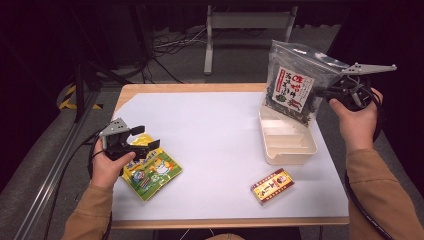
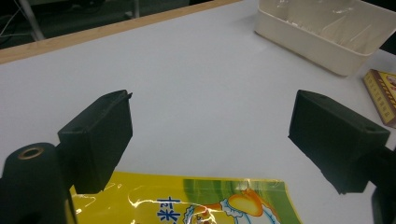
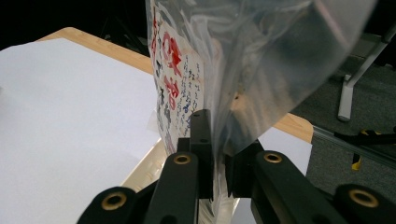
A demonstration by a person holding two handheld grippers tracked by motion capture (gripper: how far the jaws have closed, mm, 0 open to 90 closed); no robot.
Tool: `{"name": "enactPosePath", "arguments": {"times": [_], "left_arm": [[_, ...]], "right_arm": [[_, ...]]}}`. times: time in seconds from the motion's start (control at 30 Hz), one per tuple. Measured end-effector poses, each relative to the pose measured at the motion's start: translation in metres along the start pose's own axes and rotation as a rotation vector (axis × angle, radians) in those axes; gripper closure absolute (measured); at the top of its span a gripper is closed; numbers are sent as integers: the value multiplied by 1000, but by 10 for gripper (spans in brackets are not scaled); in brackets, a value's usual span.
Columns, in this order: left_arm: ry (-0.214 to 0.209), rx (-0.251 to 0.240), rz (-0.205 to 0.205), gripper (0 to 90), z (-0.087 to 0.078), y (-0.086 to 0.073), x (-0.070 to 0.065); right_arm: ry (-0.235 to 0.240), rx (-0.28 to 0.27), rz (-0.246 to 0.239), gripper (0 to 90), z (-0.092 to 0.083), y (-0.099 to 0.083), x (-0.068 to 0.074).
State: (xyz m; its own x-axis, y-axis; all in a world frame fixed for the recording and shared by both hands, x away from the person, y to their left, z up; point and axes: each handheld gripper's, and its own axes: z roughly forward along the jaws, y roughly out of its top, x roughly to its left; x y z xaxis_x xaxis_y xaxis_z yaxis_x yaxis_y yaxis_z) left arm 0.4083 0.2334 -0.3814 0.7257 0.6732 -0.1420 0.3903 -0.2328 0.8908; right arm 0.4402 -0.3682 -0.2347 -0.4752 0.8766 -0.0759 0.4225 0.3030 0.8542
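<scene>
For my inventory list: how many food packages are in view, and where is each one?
3. A clear bag hangs from the right gripper above the tub. A yellow packet lies under the left gripper. A small box lies near the table's front edge.

We are looking down on a pale wooden table (image 1: 131,91) carrying a white mat (image 1: 210,135), standing on a grey floor (image 1: 175,65) in a dim room. Behind it, dark cables (image 1: 167,42) are trailing past a light metal frame (image 1: 210,37), and everything farther back is fading into blackness. At left, a metal rail (image 1: 52,170) is running alongside yellow-and-black floor tape (image 1: 67,97).
</scene>
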Motion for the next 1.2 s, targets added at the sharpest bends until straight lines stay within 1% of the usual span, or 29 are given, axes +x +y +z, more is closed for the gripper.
{"name": "enactPosePath", "arguments": {"times": [0.2, 0.5, 0.6, 0.77, 1.03, 1.2], "left_arm": [[-1, 4, 0, 144, 0, 0, 0], [-3, 8, -8, 145, 0, -1, 0], [-4, 7, -8, 145, 0, -1, 1], [-3, 9, -7, 144, 0, -1, 0], [-3, 9, -12, 140, 0, -1, 1], [-4, 17, -8, 121, 1, -1, 0]], "right_arm": [[-14, 4, -10, 833, 4, 0, 1], [-44, 38, -30, 830, 14, 0, 5], [-52, 42, -23, 830, 16, 0, 5], [-72, 61, -32, 827, 20, -2, 5], [-56, 76, -23, 824, 30, -10, 4], [-42, 81, -2, 822, 36, -18, 2]]}}
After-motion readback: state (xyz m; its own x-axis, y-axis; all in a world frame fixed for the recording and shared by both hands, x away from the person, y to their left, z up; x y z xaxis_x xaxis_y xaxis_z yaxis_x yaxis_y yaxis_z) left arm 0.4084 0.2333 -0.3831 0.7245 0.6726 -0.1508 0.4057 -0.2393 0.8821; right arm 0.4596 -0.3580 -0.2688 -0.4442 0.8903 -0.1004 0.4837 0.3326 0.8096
